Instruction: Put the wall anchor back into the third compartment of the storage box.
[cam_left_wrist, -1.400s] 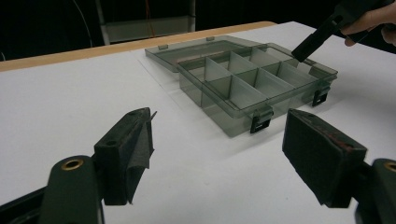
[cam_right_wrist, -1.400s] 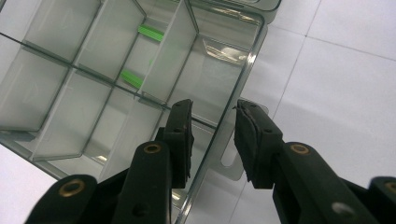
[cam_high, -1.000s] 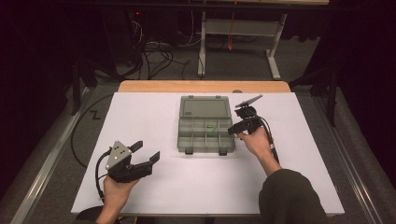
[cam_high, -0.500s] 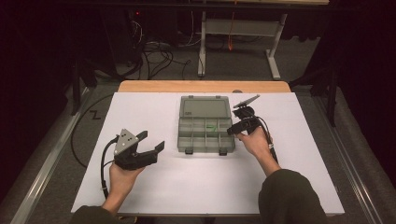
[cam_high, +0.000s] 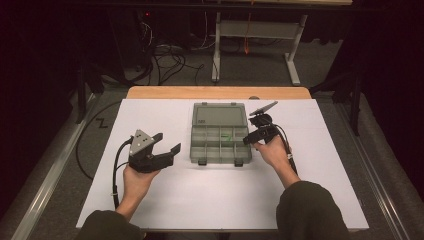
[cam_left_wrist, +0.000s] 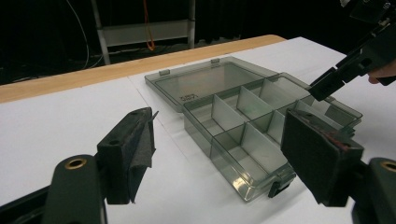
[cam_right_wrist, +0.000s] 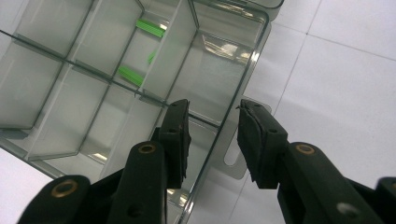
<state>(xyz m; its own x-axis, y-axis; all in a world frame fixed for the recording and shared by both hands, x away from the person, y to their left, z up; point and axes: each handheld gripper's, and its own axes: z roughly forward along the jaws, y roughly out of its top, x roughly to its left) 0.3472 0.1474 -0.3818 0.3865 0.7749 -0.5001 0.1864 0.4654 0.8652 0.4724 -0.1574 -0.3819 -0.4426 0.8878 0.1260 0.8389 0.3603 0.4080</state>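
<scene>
An open grey see-through compartment box (cam_high: 210, 150) lies mid-table, its lid (cam_high: 219, 115) flat behind it. Small green pieces (cam_right_wrist: 149, 27) lie in one compartment (cam_high: 227, 136). My left gripper (cam_high: 167, 142) hovers left of the box, jaws wide open with nothing between them; in the left gripper view (cam_left_wrist: 224, 144) they point toward the box (cam_left_wrist: 233, 121). My right gripper (cam_high: 248, 141) sits at the box's right edge. In the right gripper view (cam_right_wrist: 212, 135) its jaws straddle the box's side wall (cam_right_wrist: 243, 84) without pressing it. The right gripper (cam_left_wrist: 336, 77) also appears in the left gripper view.
The white table top (cam_high: 210, 200) has a wooden strip (cam_high: 215, 92) along its far edge. Behind the table stand a metal frame (cam_high: 250, 30) and cables on the floor (cam_high: 165, 55). A black cable (cam_high: 95, 130) hangs off the table's left side.
My left gripper has moved forward and a little right, closer to the box. The right gripper has stayed at the box's right edge.
</scene>
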